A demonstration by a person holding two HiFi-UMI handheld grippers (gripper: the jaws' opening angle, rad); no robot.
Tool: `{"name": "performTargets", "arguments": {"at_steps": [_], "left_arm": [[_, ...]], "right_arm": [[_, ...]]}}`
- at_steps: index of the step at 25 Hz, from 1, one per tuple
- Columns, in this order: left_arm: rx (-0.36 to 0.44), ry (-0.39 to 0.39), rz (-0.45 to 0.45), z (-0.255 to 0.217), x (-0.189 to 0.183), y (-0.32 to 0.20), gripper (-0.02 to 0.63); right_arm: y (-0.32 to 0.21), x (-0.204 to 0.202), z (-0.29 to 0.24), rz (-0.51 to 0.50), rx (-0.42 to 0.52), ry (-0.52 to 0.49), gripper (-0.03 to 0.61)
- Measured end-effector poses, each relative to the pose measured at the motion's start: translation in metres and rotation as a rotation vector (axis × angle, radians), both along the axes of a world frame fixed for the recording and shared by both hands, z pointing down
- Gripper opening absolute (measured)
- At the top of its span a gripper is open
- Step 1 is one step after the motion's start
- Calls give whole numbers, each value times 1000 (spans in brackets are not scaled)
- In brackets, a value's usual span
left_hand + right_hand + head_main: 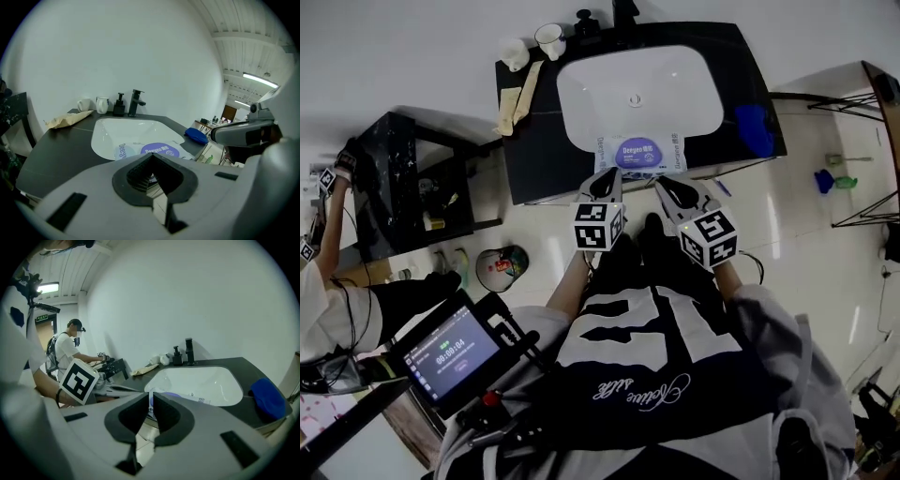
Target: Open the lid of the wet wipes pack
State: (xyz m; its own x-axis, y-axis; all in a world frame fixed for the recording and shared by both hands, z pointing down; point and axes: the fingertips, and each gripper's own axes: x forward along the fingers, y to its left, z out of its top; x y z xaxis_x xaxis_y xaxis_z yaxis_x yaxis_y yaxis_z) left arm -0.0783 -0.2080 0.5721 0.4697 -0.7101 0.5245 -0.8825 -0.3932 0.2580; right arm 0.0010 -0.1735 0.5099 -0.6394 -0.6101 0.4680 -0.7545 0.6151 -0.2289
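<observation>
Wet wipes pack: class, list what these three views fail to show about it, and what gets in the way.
- Left gripper view: the left gripper hides the wet wipes pack's near edge.
- Right gripper view: the right gripper covers all but a purple sliver.
- Head view: the lid's tab and the small print are too small to make out.

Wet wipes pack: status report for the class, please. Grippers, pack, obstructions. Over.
Left gripper shut, empty; right gripper fingers a slit apart, empty. Wet wipes pack on sink's front rim, lid looks shut, untouched. Nothing in the way.
</observation>
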Motion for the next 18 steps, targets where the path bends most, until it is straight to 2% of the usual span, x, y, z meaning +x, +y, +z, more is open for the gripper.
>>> {"name": "performTargets", "arguments": {"at_steps": [4,8,10,12,14,18], "left_arm": [[-50,-38,-15,17,3,-7,-2],[-86,-72,-17,33,7,-6,-2],[-103,-67,-29,39,8,-6,-2],[-116,-55,-43,41,7,-7,-2],[-128,-47,-52,44,5,-7,-2],[-150,-26,-73,54,1,-4,-2]], "right_arm": [[-21,-9,20,-132,-10,99,44],[-33,-23,40,-282,19,193,55],[-36,-30,48,-355,22,218,57],[-36,-37,58,-437,5,243,118],[-37,-39,66,-487,8,292,123],[-48,-39,74,-545,84,413,123]]}}
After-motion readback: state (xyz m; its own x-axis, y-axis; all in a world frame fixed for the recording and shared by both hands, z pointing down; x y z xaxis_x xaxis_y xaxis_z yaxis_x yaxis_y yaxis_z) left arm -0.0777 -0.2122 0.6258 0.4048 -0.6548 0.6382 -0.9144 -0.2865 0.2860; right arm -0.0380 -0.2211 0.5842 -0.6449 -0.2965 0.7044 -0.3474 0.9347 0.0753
